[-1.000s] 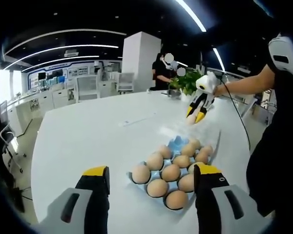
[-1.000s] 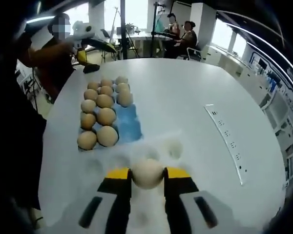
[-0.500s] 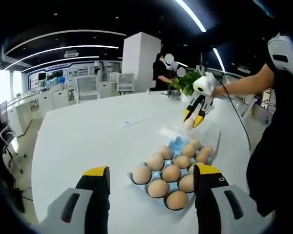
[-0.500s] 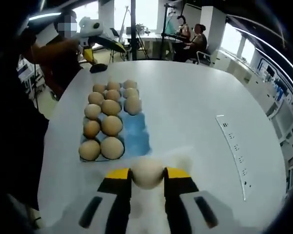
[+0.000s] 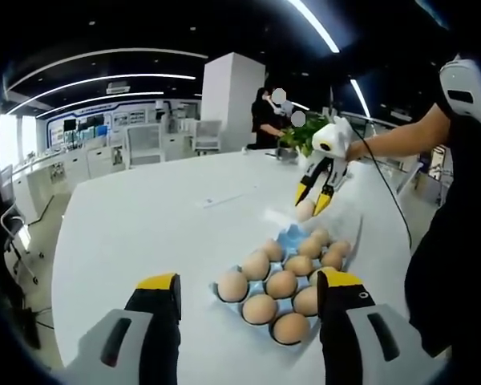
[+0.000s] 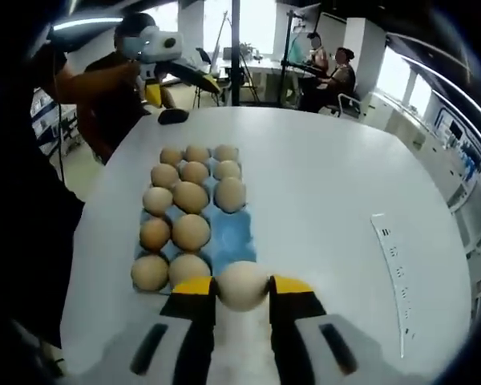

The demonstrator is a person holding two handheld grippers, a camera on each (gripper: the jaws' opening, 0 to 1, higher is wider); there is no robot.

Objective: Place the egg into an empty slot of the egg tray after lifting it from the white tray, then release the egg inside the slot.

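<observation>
A big white table (image 5: 136, 224) takes up most of both views, and far behind it is a bright room with chairs and people. On the table sits a blue egg tray (image 6: 228, 234) with brown eggs (image 6: 191, 232) in it. In the right gripper view the eggs fill two rows of the tray and part of the third row, and the near end of that third row shows bare blue slots. The right gripper (image 6: 242, 290) has its two yellow-tipped jaws closed tight on a pale egg (image 6: 242, 285), one jaw on each side of it. This egg is up in the air, just at the near edge of the blue tray, close to the bare slots. In the left gripper view you can see this same gripper (image 5: 312, 206) far across the table, held by a person's arm (image 5: 393, 140), with the pale egg (image 5: 305, 210) at its tip above the far end of the tray (image 5: 291, 236). The left gripper (image 5: 248, 293) is near the camera with its jaws wide apart and nothing between them. It hangs above the table at the near end of the tray. A thin white strip (image 6: 390, 257) with small marks lies on the table, well apart from the tray.
</observation>
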